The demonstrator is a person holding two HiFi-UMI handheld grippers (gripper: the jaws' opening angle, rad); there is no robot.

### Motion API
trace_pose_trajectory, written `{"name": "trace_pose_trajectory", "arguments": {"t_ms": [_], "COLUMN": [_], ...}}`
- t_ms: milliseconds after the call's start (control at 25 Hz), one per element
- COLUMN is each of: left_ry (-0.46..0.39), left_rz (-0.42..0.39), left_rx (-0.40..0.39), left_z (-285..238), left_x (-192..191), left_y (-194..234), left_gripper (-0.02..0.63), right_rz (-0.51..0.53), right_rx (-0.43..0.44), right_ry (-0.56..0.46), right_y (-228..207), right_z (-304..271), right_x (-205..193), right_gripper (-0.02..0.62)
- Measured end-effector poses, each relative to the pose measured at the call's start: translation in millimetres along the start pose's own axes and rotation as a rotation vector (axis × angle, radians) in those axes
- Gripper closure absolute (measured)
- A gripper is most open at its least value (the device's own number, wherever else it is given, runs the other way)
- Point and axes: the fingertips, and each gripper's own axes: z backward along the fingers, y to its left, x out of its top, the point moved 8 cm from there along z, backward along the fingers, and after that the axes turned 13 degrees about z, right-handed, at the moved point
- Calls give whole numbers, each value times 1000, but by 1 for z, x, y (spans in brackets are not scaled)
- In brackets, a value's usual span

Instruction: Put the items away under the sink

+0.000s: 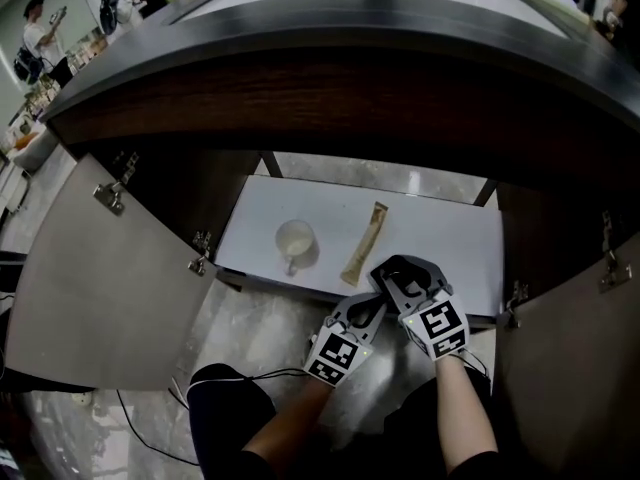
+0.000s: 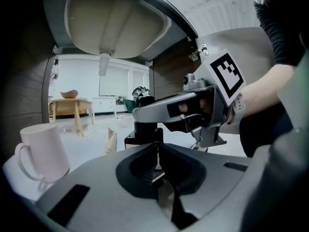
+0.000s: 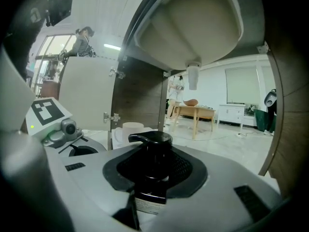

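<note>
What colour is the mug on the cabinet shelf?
The mug is pale pinkish white, plain; it shows best in the left gripper view.

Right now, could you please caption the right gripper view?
Right gripper holds a black pump bottle beneath the sink basin.

Open cabinet doors (image 1: 100, 278); pale speckled floor (image 1: 255, 333); wooden table (image 3: 193, 109) beyond.

Head view steeply down onto shelf (image 1: 450, 238), gripper views low inside, sharing mug (image 2: 41, 151)
</note>
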Motion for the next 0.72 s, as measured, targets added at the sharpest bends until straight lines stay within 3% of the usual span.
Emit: {"name": "trace_pose_trajectory", "arguments": {"t_ms": [560, 720], "left_ry": [-3, -2], "left_rz": [35, 40], "left_rx": [33, 46], "left_z": [-15, -19], "left_x": [1, 3], "left_y": [-7, -7], "left_gripper": [591, 595], "right_rz": [-60, -72], "right_rx": [-104, -105], "right_ry": [118, 132], "right_y": [-8, -9], "right_z": [17, 24], "right_x": [-4, -4], "right_gripper": [485, 404]}}
